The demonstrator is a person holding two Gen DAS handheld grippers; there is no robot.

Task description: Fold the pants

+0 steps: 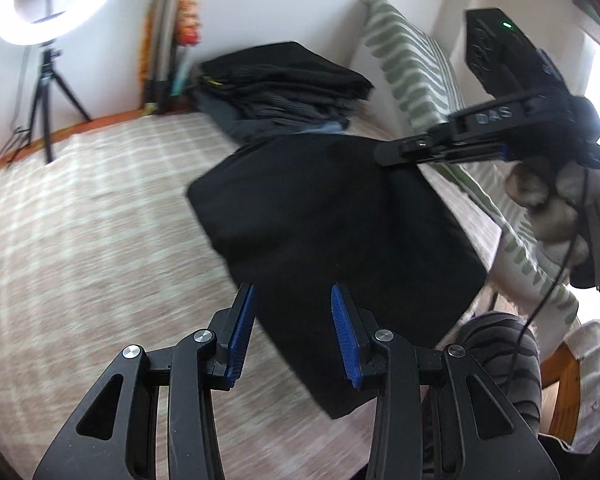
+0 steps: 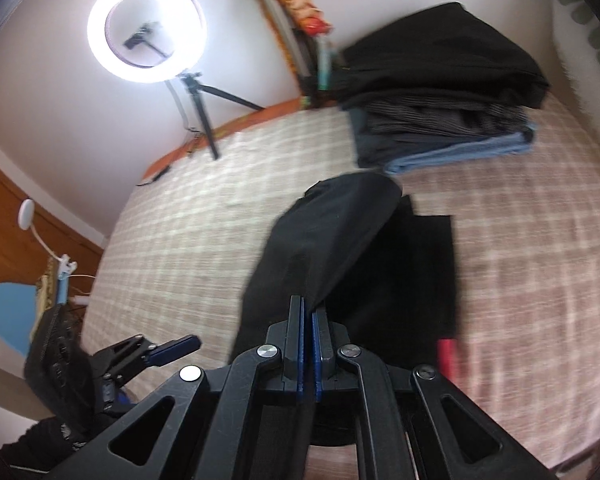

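Black pants [image 1: 320,220] lie partly folded on the checked bed cover [image 1: 100,220]. My right gripper [image 2: 309,304] is shut on an edge of the pants [image 2: 332,232] and holds that fold lifted above the flat layer underneath. From the left wrist it shows as a black gripper [image 1: 388,154] at the cloth's far right corner, held by a hand [image 1: 540,192]. At the pants' near edge my left gripper [image 1: 293,290] stands open, and its blue pads [image 1: 242,328] touch no cloth. Seen from the right wrist, the left gripper [image 2: 176,346] hovers over the bed left of the pants.
A stack of folded clothes [image 2: 440,80] sits at the bed's far end near the wall. A ring light on a tripod [image 2: 96,28] stands at the far left edge. A green-striped pillow [image 1: 412,64] lines the right side. A small red item [image 2: 446,354] lies beside the pants.
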